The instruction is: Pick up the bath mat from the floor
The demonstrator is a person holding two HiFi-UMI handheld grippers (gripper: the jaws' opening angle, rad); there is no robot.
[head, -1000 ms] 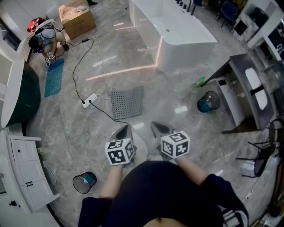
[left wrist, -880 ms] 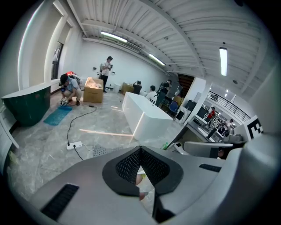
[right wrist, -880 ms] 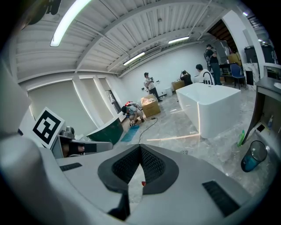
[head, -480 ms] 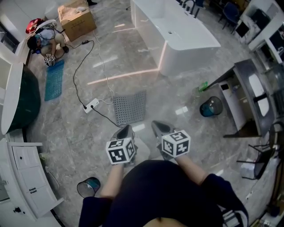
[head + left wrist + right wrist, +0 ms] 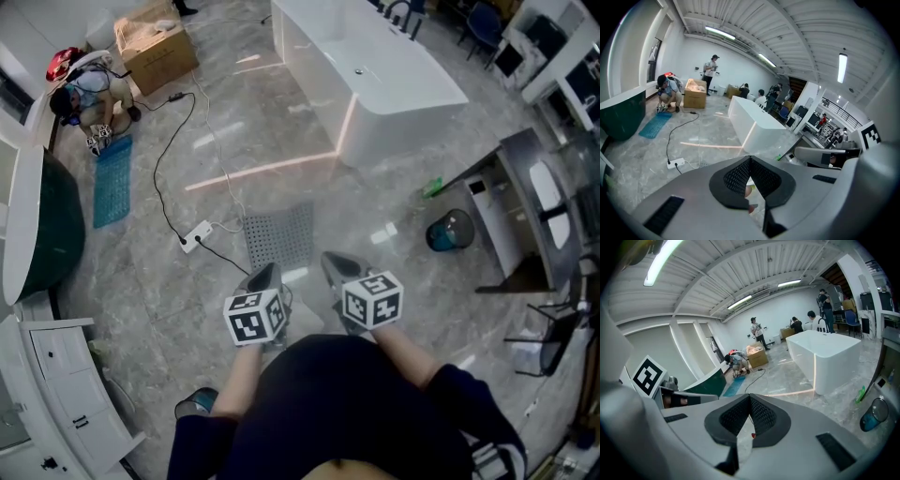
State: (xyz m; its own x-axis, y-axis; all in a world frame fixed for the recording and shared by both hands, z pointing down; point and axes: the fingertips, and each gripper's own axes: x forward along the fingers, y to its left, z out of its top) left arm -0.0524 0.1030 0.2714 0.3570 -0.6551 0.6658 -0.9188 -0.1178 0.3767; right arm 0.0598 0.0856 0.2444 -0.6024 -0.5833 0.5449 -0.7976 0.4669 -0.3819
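Pointing forward and down over a marble floor (image 5: 394, 281), the left tongs (image 5: 265, 274) and the right tongs (image 5: 336, 264) sit side by side in front of the person's dark-clothed body, each with a marker cube (image 5: 255, 317) behind it. Both pairs are pressed together at the tips and pinch nothing; each gripper view shows the ribbed black pads meeting at a point with only floor beyond them. The grey bath mat (image 5: 279, 236), perforated and lying flat on the floor, is just ahead of the tongs, slightly nearer the left pair, and neither touches it. A white power strip (image 5: 195, 235) lies just beside the mat's left edge, with a black cable (image 5: 161, 141) running away towards a cardboard box (image 5: 155, 47). Further left, a crouching person (image 5: 89, 94) is at the end of a blue mat (image 5: 112, 183), beside a dark green tub (image 5: 52, 220). A long white bathtub (image 5: 375, 75) stands well ahead. To the right, a blue-lined bin (image 5: 450, 230) stands near a grey desk (image 5: 525, 187).
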